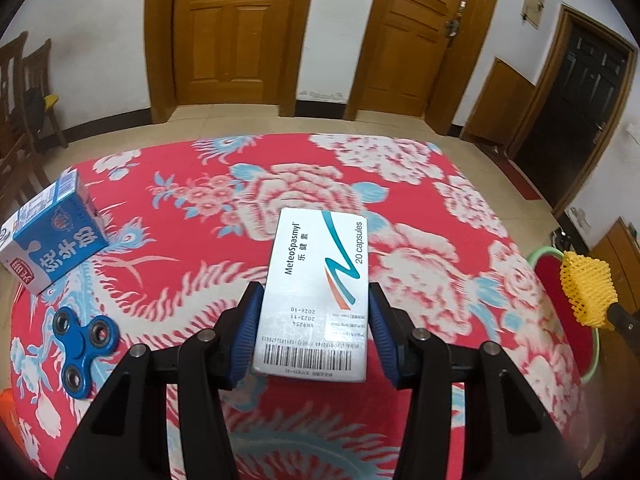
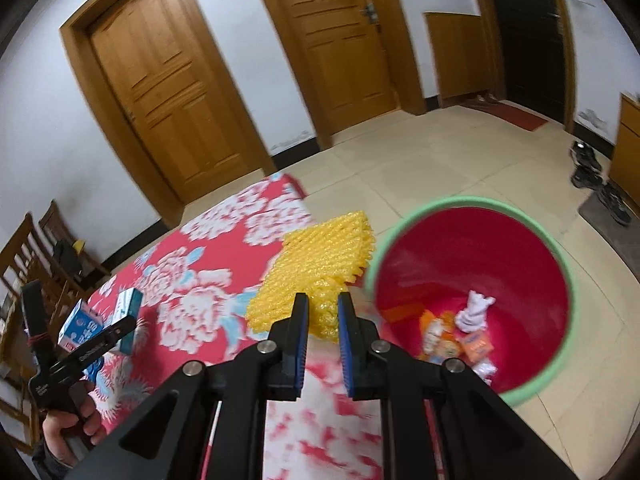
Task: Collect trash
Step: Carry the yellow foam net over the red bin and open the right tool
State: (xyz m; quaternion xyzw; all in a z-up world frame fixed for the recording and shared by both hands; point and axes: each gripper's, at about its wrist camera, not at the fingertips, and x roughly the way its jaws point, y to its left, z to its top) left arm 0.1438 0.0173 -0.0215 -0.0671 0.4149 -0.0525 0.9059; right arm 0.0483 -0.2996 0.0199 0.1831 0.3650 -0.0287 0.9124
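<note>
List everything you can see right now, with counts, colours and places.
medicine box: 1, white, held in left gripper above cloth
foam net: 1, yellow, held in right gripper beside bin
milk carton: 1, blue and white, cloth's left edge
fidget spinner: 1, blue, on cloth near carton
bin: 1, red with green rim, floor beside table, wrappers inside
tablecloth: 1, red floral
left gripper: 1, black, blue pads
right gripper: 1, black, blue pads
</note>
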